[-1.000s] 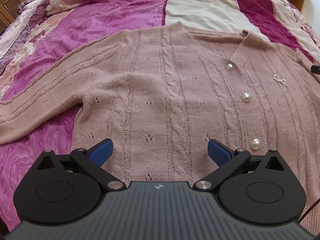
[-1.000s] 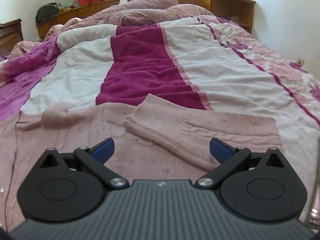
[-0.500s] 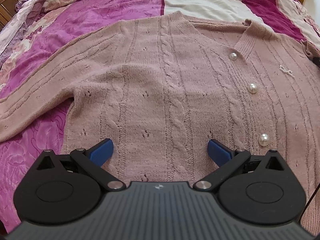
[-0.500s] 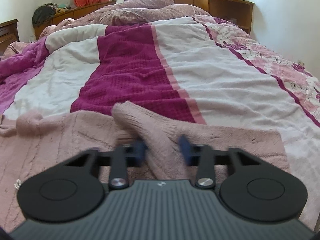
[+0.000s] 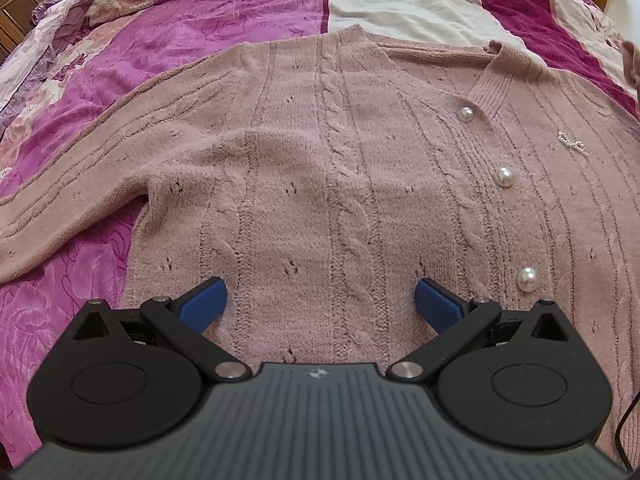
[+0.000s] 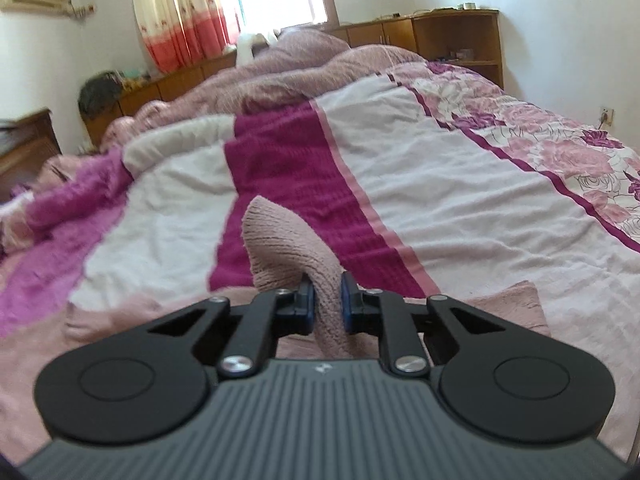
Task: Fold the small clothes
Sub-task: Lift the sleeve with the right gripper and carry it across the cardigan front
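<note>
A dusty-pink cable-knit cardigan [image 5: 320, 184] with pearl buttons [image 5: 504, 177] lies flat on the bed, front up, its left sleeve [image 5: 80, 196] stretched out to the left. My left gripper [image 5: 320, 300] is open and empty, low over the cardigan's lower body. My right gripper [image 6: 327, 308] is shut on the cuff end of the right sleeve [image 6: 280, 248] and holds it raised off the bed. The cardigan body [image 6: 100, 344] shows below and to the left in the right wrist view.
The bed has a striped quilt of purple [image 5: 224, 28], white [image 6: 460, 220] and maroon [image 6: 288, 184]. A bunched blanket [image 6: 312, 64] lies at the head. Wooden cabinets [image 6: 452, 36] and a curtained window stand beyond. A dark cabinet [image 5: 24, 4] is at the left.
My right gripper closed on the right sleeve's cuff and lifted it off the bed. My left gripper stayed open and shifted slightly over the cardigan body.
</note>
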### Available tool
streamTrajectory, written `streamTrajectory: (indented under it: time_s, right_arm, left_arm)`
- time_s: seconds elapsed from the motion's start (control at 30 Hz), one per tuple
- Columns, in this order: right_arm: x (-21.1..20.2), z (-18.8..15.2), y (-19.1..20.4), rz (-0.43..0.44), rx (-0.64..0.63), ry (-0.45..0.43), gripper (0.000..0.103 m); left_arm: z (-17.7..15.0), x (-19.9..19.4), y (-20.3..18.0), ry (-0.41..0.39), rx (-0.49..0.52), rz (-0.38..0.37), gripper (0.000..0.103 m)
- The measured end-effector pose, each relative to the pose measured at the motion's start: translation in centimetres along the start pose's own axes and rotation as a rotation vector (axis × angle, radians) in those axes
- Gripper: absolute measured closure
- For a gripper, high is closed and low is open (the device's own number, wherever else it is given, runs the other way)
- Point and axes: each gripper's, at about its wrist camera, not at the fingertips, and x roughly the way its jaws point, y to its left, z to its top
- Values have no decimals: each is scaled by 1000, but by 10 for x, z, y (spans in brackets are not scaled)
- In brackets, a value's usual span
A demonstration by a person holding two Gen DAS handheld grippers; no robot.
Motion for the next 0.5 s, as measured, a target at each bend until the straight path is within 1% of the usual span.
streamTrajectory:
  time_s: [0.3,0.5]
  right_arm:
    - [-38,19,12,112,124,-57,87]
    - [-56,40,39,194,164,-102,87]
  left_arm:
    - [1,-15,8,-24,-14,-18,0]
    - [2,-28,19,-59,-41,-9,0]
